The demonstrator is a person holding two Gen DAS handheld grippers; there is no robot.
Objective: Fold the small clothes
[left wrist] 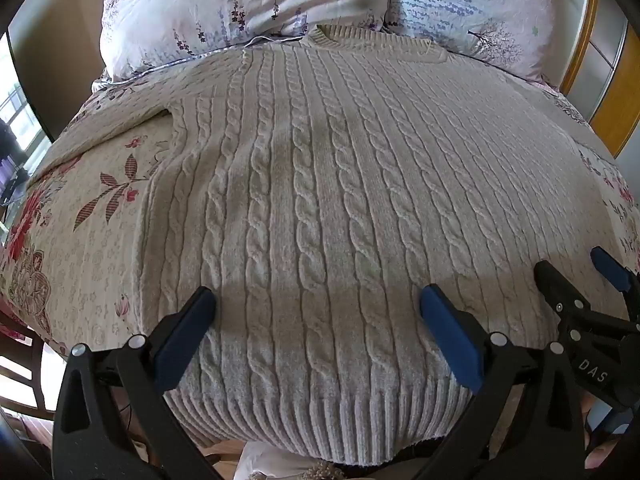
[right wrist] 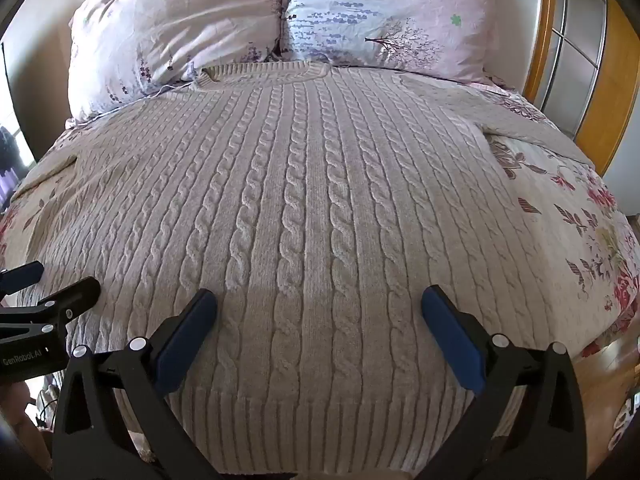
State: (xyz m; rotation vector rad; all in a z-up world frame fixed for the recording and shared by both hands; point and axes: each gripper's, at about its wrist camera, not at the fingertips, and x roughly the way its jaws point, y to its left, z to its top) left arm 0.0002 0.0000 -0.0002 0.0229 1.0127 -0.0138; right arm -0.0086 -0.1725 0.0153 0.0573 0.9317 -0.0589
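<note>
A beige cable-knit sweater [left wrist: 320,184] lies flat on the bed, collar toward the pillows, ribbed hem nearest me; it fills the right wrist view too [right wrist: 312,200]. My left gripper [left wrist: 318,300] hovers open over the lower left part of the sweater, nothing between its blue pads. My right gripper [right wrist: 320,300] is open above the lower right part near the hem, also holding nothing. The right gripper shows at the edge of the left wrist view [left wrist: 576,272], and the left gripper at the edge of the right wrist view [right wrist: 60,280]. Both sleeves spread outward to the sides.
A floral quilt [left wrist: 92,216] covers the bed under the sweater. Two lavender-print pillows [right wrist: 172,36] [right wrist: 392,12] lean at the head. A wooden-framed wardrobe [right wrist: 576,64] stands to the right, and a window [left wrist: 16,120] is on the left.
</note>
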